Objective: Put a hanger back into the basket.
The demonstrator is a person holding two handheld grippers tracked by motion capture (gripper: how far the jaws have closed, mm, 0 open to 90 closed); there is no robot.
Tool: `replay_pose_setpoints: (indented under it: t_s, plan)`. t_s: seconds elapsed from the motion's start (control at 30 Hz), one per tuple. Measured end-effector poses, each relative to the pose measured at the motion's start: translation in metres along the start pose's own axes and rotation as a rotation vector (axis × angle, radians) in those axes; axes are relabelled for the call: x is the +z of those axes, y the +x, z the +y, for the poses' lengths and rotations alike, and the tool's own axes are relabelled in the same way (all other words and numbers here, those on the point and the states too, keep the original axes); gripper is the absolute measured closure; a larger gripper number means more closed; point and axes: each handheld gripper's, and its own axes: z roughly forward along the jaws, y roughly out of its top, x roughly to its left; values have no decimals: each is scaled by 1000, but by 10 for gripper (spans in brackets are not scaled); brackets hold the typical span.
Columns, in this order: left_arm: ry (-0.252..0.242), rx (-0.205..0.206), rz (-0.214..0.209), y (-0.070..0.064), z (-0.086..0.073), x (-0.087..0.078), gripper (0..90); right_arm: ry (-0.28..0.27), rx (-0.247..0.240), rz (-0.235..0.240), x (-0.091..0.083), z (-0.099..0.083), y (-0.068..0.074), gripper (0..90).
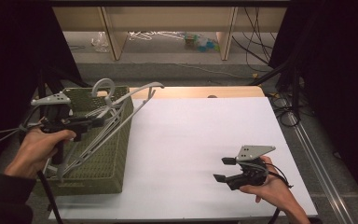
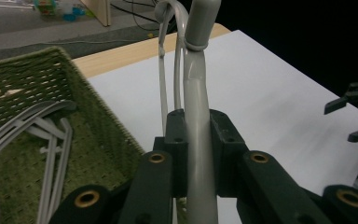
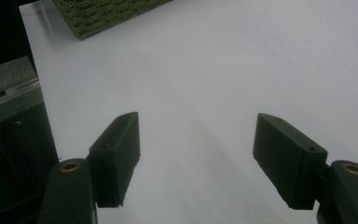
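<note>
A grey plastic hanger [image 1: 137,99] is lifted at a slant over the green woven basket [image 1: 107,161] at the table's left, with its hook [image 1: 103,86] up. My left gripper [image 1: 98,122] is shut on it. In the left gripper view the jaws [image 2: 198,128] pinch the hanger's bar [image 2: 196,93]. Several more grey hangers [image 2: 46,126] lie inside the basket [image 2: 32,79]. My right gripper [image 1: 223,169] rests low over the white table [image 1: 200,135] at the front right, open and holding nothing. Its own view shows the fingers [image 3: 116,154] spread wide above bare white surface.
A corner of the basket [image 3: 107,14] shows at the top of the right gripper view. A wooden strip [image 1: 205,92] runs along the table's far edge. Beyond it are shelf legs, floor clutter [image 1: 198,42] and cables [image 1: 284,107]. Dark curtains flank both sides.
</note>
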Motion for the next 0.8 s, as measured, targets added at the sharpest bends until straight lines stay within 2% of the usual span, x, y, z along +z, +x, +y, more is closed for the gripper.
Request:
replay_pose_setpoints:
  t_s: [0.17, 0.33, 0.53, 0.8]
  plan:
    - [-1, -35, 25, 19, -5, -11, 789, 8, 7, 2, 2, -1, -1, 307]
    - [-25, -75, 44, 35, -9, -24, 788, 11, 16, -2, 2, -1, -1, 302]
    - [-36, -93, 64, 50, -14, -37, 788, 17, 13, 1, 3, -2, -1, 302]
    - [-49, -129, 100, 76, -29, -44, 788, 22, 17, -2, 4, -2, -1, 302]
